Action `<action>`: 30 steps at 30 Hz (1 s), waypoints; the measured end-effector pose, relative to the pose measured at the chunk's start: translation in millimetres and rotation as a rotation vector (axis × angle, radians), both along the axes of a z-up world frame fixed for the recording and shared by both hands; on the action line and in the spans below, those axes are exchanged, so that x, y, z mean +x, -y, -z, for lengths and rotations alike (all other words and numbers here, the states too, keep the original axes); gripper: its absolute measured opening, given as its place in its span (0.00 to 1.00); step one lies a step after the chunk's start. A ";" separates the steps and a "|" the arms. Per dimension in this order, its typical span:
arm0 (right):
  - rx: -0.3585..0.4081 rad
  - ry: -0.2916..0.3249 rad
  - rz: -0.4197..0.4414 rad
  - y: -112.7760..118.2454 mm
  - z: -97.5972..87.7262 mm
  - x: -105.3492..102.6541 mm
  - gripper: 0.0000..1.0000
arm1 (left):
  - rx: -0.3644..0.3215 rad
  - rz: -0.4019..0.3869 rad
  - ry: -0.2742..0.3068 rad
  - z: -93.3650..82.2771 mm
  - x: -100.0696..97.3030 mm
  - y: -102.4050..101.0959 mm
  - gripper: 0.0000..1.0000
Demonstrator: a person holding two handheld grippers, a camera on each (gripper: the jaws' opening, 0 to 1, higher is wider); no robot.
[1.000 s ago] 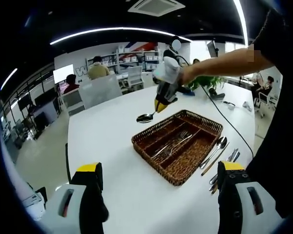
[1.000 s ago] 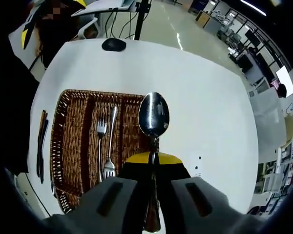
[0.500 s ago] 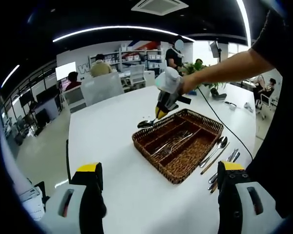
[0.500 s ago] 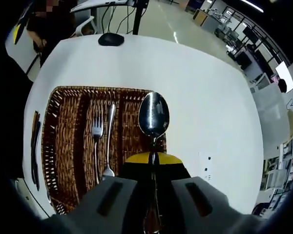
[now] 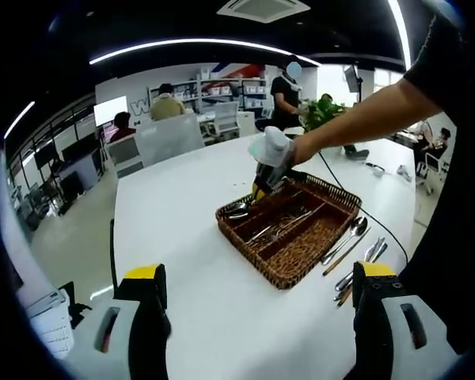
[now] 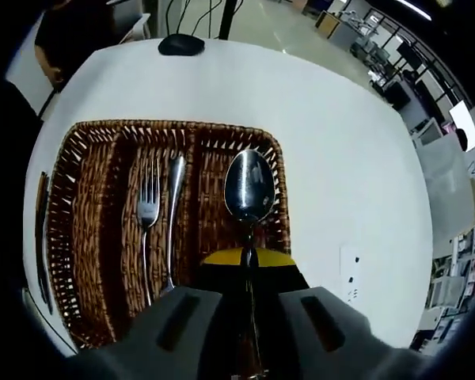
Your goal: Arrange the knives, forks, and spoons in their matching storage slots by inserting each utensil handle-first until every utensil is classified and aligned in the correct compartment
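Note:
A brown wicker tray (image 6: 165, 127) with three long compartments lies on the white table. A fork (image 6: 146, 212) and a second silver utensil (image 6: 175, 207) rest in its middle compartment. My right gripper (image 6: 249, 263) is shut on the handle of a spoon (image 6: 249, 187), whose bowl points forward and hangs over the right-hand compartment. In the left gripper view the right gripper (image 5: 267, 169) comes down over the tray's (image 5: 245, 252) far corner with the spoon (image 5: 238, 212) low at the rim. My left gripper (image 5: 261, 273) is open and holds nothing, near the table's front.
Several loose utensils (image 5: 350, 247) lie on the table beside the tray's right side, and they appear as dark handles (image 6: 40, 229) past its left rim in the right gripper view. A black mouse (image 6: 181, 45) sits beyond the tray. People sit at desks far behind.
The right gripper has come down and in with the spoon, from above the bare table to low over the tray's end compartment. The left gripper has stayed open and nearly still.

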State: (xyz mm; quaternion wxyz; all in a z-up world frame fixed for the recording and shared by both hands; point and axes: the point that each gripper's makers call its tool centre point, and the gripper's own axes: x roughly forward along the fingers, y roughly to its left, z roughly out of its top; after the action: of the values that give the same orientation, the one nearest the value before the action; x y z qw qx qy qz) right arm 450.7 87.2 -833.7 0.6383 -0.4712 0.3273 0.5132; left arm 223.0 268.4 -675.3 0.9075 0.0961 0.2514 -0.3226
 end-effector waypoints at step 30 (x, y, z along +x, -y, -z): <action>0.065 0.056 0.033 -5.7 29.5 18.3 0.07 | 0.006 -0.042 0.019 -11.3 -13.4 -2.4 0.99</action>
State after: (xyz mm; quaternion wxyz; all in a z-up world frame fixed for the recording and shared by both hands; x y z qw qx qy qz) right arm 469.0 93.0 -863.2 0.6706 -0.4589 0.3001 0.4996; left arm 209.6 270.8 -664.0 0.9160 0.0966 0.2458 -0.3018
